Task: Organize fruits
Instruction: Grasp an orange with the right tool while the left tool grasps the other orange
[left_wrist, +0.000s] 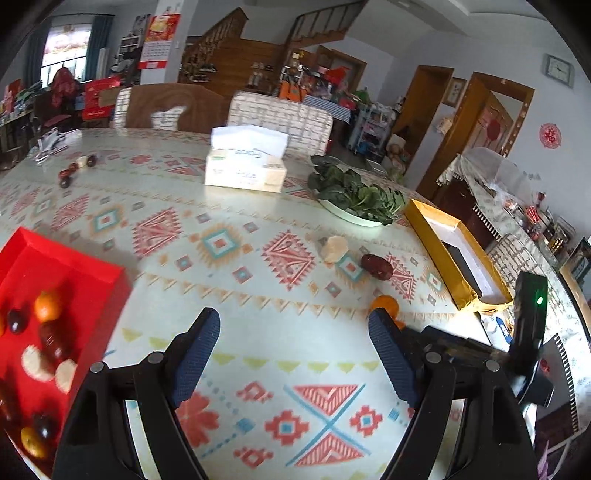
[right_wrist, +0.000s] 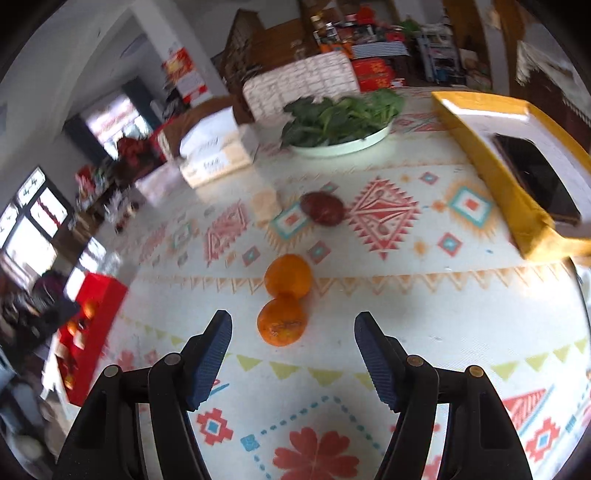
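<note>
Looking along our left tongs (left_wrist: 293, 345), we see them spread wide with nothing between, above bare patterned bench (left_wrist: 258, 369). A red tray (left_wrist: 92, 273) sits at the left, already holding oranges, dark fruits and pale rounds. A pale piece (left_wrist: 333, 249) and a dark fruit (left_wrist: 377, 266) lie loose ahead; one orange (left_wrist: 385, 304) peeks out behind the right finger. That finger could nudge the orange and roll it toward the gold box (left_wrist: 436, 254) near the bench edge. Between tray and fruit the room is open.

Through the right view, our right tongs (right_wrist: 291, 354) are also empty, jaws apart, short of two oranges (right_wrist: 284, 301) that touch each other. Taking the near one may knock the far one loose, and a round fruit rolls freely on this smooth cloth. The dark fruit (right_wrist: 322, 208) lies beyond, the greens plate (right_wrist: 343, 147) farther still. The gold box (right_wrist: 506, 192) hems the right; the red tray (right_wrist: 99, 314) stands well apart to the left.
</note>
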